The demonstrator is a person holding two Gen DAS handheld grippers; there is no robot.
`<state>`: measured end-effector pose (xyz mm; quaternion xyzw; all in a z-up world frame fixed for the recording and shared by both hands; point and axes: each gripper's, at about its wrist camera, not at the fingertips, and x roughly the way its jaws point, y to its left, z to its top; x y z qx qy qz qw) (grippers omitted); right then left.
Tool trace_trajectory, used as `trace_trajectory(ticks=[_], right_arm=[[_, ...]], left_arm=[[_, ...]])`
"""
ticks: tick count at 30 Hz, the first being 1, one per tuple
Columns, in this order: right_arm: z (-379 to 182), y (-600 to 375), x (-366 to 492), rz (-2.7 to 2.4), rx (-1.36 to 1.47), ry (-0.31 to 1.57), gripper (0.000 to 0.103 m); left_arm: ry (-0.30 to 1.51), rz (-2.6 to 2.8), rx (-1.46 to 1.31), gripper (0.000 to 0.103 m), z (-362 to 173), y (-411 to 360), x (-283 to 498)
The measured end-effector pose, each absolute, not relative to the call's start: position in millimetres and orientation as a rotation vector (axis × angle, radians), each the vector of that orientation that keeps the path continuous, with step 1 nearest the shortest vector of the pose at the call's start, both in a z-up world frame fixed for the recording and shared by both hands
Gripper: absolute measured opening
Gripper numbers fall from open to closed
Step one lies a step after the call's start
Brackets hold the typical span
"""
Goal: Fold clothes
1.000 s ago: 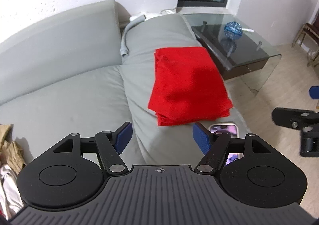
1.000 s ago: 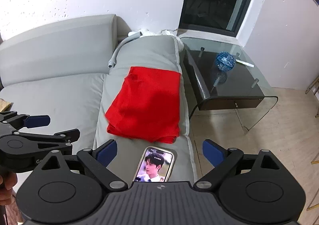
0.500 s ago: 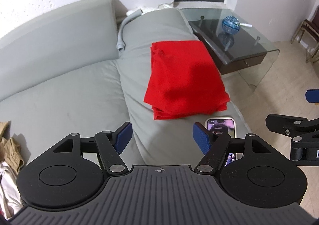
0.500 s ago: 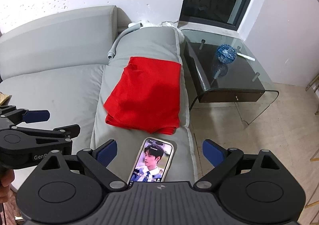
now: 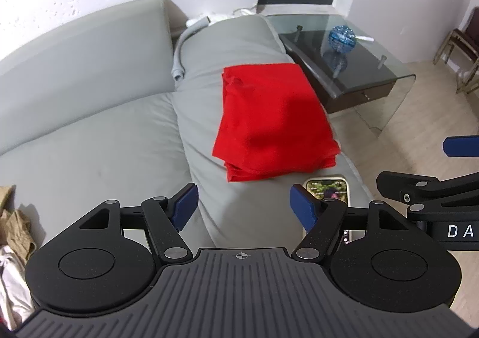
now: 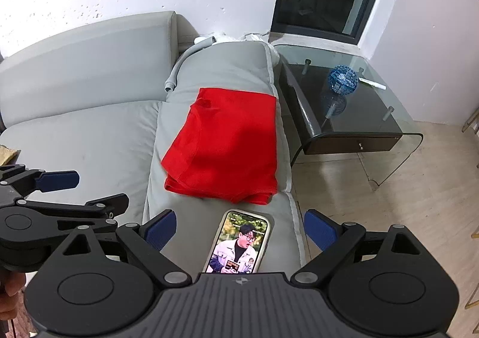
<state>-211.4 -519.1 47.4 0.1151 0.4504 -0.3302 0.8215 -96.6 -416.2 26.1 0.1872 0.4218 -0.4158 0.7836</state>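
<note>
The left gripper [image 5: 242,206] is being held with its jaws wide apart and nothing between them, pointed down over the near end of the grey sofa's armrest cushion [image 5: 239,48]. The right gripper [image 6: 239,230] is likewise being carried with its jaws spread wide and empty, poised above a phone [image 6: 239,243] that is lying lit on the same cushion.

Compared with a second ago, little is being altered: both pairs of jaws are being kept at the same spread, and the red garment [image 5: 274,122] is being seen slightly farther off in both views, as though both tools are being drawn back a little from it. The garment itself is being left undisturbed. It is lying folded into a neat stacked rectangle on the cushion, just beyond the phone and well clear of both grippers.

This is being read as a fold already completed and released, with this piece finished. More clothes [image 5: 15,236] are being glimpsed at the left edge of the left view, probably the next to be taken up.
</note>
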Motion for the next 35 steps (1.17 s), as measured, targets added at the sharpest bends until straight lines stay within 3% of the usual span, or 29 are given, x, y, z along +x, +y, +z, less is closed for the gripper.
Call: trace_trajectory(ticks=[32,35], right_arm=[[45.3,-522.9,-210.2,-0.699,0.225,0.995,0.093],[45.6,-523.2,-210.5,-0.699,0.229,0.989,0.093]], left_arm=[[0.942,-0.910,0.413,0.073,16.5,-423.9,-99.1],[0.924,-0.926,0.410,0.068,17.7,-422.9,-99.7]])
